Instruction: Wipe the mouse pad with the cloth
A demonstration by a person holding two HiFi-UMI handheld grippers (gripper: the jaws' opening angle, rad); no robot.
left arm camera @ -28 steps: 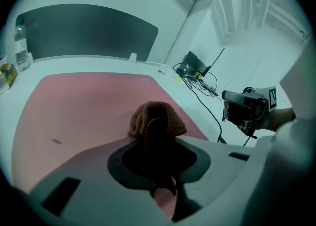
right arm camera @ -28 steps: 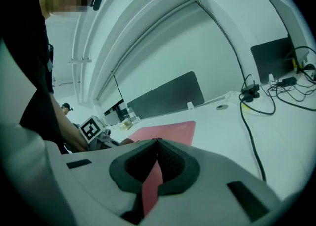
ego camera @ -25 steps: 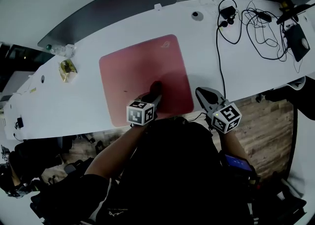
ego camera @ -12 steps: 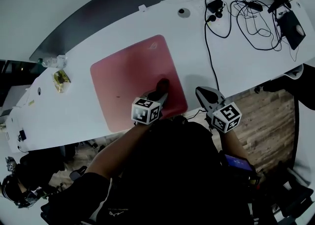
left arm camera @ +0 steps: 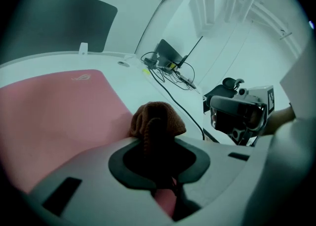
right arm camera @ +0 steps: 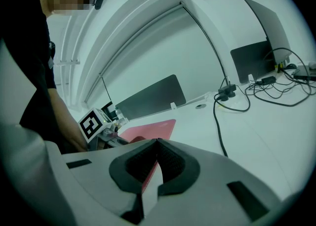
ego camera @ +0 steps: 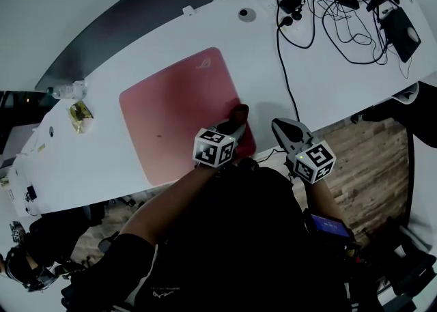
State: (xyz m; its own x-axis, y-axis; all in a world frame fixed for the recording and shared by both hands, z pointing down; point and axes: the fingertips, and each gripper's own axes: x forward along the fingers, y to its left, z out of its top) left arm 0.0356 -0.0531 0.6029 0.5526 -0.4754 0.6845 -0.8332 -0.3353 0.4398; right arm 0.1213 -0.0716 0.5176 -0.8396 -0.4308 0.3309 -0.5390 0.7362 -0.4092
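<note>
The pink mouse pad (ego camera: 174,112) lies on the white desk (ego camera: 328,78). My left gripper (ego camera: 235,123) is shut on a bunched brown cloth (ego camera: 240,110), which rests on the pad near its right edge and front corner. In the left gripper view the cloth (left arm camera: 157,117) bulges out of the jaws over the pad (left arm camera: 54,106). My right gripper (ego camera: 281,127) hovers at the desk's front edge, just right of the pad, shut with nothing in it. In the right gripper view its jaws (right arm camera: 158,144) meet, with the pad (right arm camera: 150,130) and the left gripper (right arm camera: 98,125) beyond them.
Black cables (ego camera: 341,13) and a charger (ego camera: 292,2) sprawl over the back right of the desk. A dark divider panel (ego camera: 123,20) runs along the far edge. A wrapped snack (ego camera: 79,114) lies at the left. Wooden floor (ego camera: 369,160) shows past the front edge.
My left gripper has slid the cloth to the right across the pad, from its middle front to its right edge. The right gripper has hardly moved.
</note>
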